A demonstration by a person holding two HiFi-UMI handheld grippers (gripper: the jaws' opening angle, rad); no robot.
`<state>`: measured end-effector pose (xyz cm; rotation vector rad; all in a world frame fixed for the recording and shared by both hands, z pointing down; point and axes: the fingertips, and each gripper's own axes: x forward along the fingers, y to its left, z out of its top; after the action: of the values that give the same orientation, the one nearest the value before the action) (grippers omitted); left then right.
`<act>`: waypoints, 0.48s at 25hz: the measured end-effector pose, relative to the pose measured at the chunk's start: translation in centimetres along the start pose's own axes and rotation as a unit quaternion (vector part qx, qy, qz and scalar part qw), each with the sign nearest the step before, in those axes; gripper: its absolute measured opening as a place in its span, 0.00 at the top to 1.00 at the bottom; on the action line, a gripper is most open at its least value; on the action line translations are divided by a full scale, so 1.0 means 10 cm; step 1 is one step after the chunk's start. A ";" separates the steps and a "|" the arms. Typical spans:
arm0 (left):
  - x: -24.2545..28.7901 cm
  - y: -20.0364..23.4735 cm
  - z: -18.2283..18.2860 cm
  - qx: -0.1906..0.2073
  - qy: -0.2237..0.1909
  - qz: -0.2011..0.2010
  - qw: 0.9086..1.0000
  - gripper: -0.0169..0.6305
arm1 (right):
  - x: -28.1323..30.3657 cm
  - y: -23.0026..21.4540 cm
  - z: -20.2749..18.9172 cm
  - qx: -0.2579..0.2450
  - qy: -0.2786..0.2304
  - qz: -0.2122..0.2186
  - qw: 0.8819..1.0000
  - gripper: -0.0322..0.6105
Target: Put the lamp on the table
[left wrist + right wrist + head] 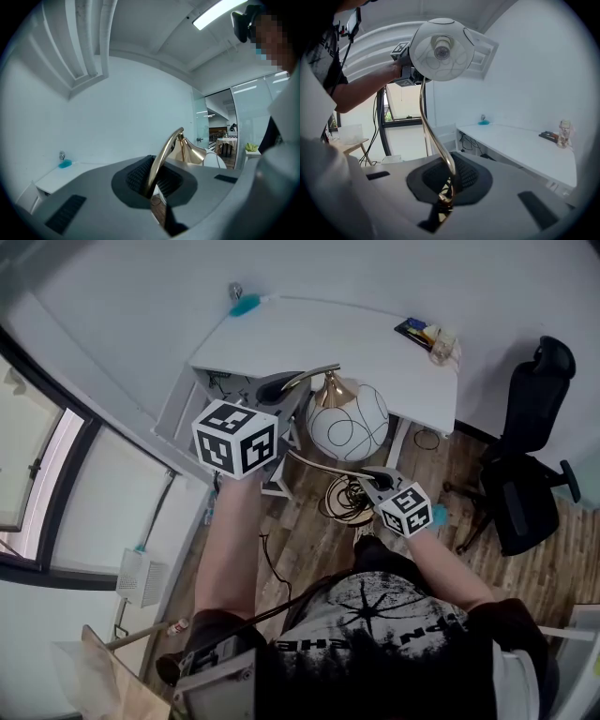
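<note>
Left gripper (151,186), right gripper (448,188) on lamp (440,49)

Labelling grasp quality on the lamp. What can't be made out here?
- lamp foot: right gripper view, drops out of sight below the right hand-held gripper.
- items on the table corner: head view, too small.
- shade: left gripper view, mostly behind the left hand-held gripper body.

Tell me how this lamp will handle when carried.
The lamp is probably top-heavy: its big globe shade hangs off a thin curved brass stem. The shade looks like glass, so likely fragile near the table. The smooth stem could twist in the left gripper and right gripper.
</note>
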<state>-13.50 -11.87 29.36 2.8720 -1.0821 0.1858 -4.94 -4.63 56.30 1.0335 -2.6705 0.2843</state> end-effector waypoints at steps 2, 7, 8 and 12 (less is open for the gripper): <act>0.12 0.12 -0.01 -0.002 0.001 0.005 1.000 0.95 | 0.11 -0.15 0.02 -0.002 0.002 0.004 1.000 0.92; 0.47 0.48 0.01 -0.010 0.005 0.011 1.000 0.95 | 0.41 -0.56 0.13 -0.004 0.005 0.017 1.000 0.92; 0.55 0.55 0.02 -0.010 0.007 0.013 1.000 0.95 | 0.48 -0.64 0.16 -0.003 0.005 0.020 1.000 0.92; 0.91 0.82 0.08 -0.009 0.013 0.013 1.000 0.95 | 0.70 -0.99 0.26 0.003 0.008 0.029 1.000 0.92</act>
<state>-12.11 -24.06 30.01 2.8317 -1.1124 0.2123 -3.63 -16.97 56.94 0.9517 -2.6898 0.3102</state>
